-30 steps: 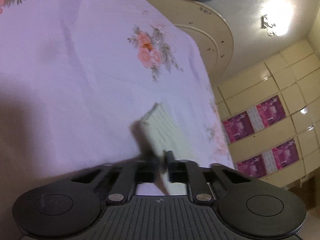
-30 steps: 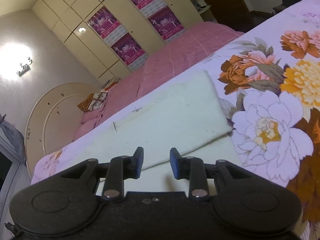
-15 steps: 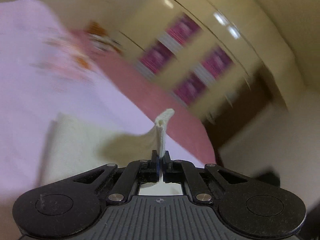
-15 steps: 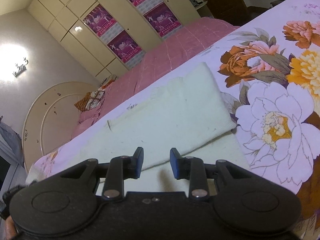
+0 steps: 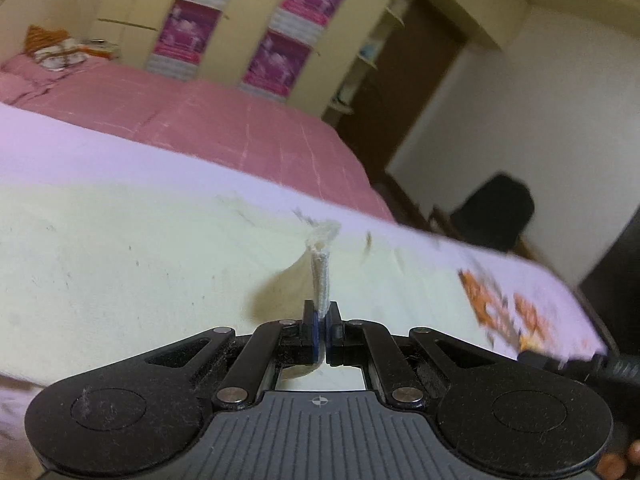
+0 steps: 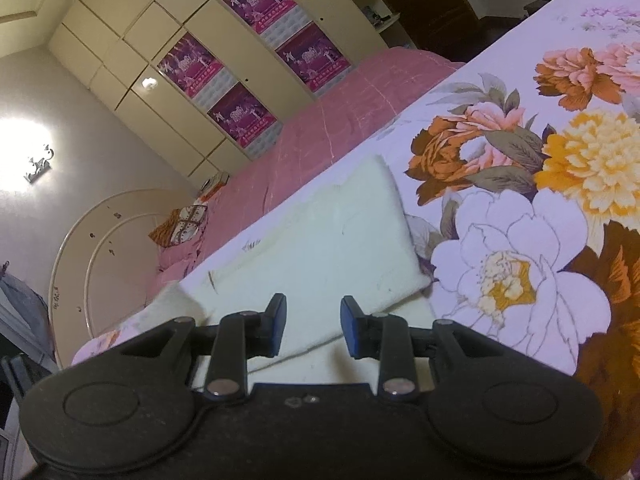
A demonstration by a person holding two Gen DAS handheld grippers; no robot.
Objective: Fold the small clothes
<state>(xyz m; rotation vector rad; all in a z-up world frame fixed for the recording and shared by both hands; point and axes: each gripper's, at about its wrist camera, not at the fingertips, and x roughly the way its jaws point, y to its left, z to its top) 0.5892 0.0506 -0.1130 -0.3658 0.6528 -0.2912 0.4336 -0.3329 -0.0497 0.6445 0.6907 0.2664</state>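
**Fold under way, not yet laid down**

The cream cloth (image 6: 332,248) lies on the floral bedsheet (image 6: 560,280), one layer already doubled over another, so a first fold looks done. The left gripper (image 5: 322,334) is clamped tight on a pinched edge of the cloth, which stands up between its fingers (the view is motion-blurred). The right gripper (image 6: 312,326) hangs over the near edge, jaws apart, gripping nothing. Still to do, I judge: lay the lifted edge down and flatten it.
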